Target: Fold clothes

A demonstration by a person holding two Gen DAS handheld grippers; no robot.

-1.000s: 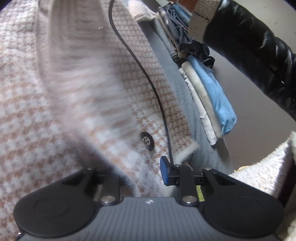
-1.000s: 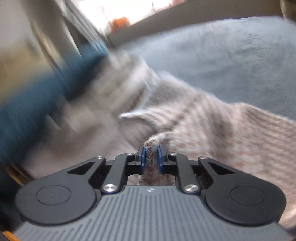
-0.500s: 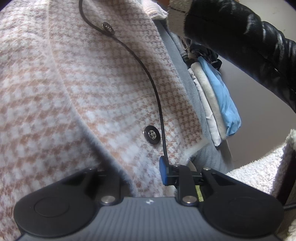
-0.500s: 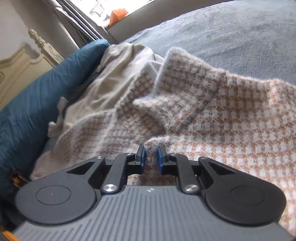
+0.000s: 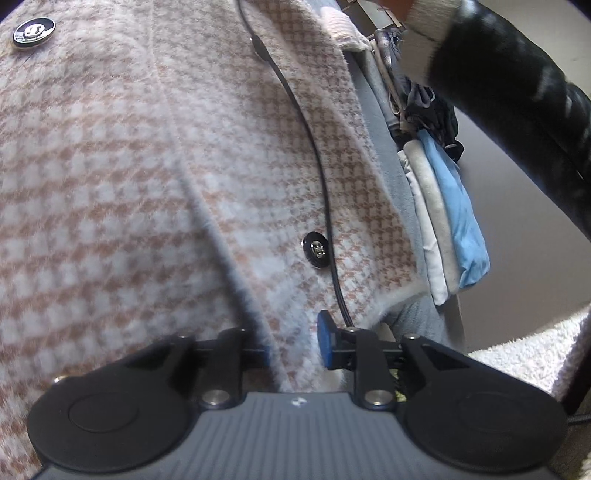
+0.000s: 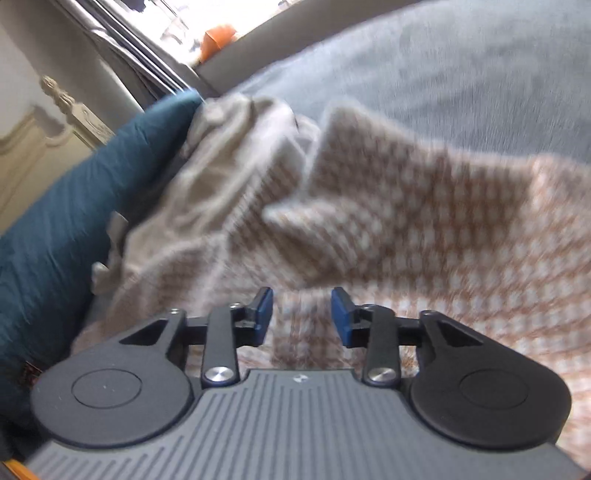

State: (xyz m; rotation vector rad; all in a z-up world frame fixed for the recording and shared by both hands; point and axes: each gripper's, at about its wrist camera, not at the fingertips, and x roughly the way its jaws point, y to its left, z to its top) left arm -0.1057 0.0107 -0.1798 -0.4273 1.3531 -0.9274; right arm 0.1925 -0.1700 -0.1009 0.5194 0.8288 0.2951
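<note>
1. The left gripper point(image 5: 293, 345) sits low over a fuzzy pink-and-white checked jacket point(image 5: 129, 184). A fold of the jacket fills the space between its blue pads. The left pad is mostly hidden under the fold, so I cannot tell if it is pinching the cloth or just resting there.
2. A thin black cable point(image 5: 317, 166) runs from the left gripper up across the jacket.
3. A round black button point(image 5: 316, 250) is sewn on the jacket just past the pads, right beside the cable. A second black button point(image 5: 34, 32) sits far up at the top left.
4. The right gripper point(image 6: 302, 317) has its two blue pads spread wide apart. It holds nothing. The checked jacket point(image 6: 424, 221) lies under it and looks blurry.
5. The jacket lies spread out on a soft gray blanket point(image 6: 461, 74).
6. Past the jacket on the left is a beige cloth point(image 6: 221, 147), all crumpled, and a dark teal cushion point(image 6: 74, 206) touching it.
7. On the other side, a pile of folded clothes point(image 5: 450, 221), white and light blue, sits at the blanket's edge.
8. A black shiny sleeve point(image 5: 517, 110) with a white cuff reaches over the pile.
</note>
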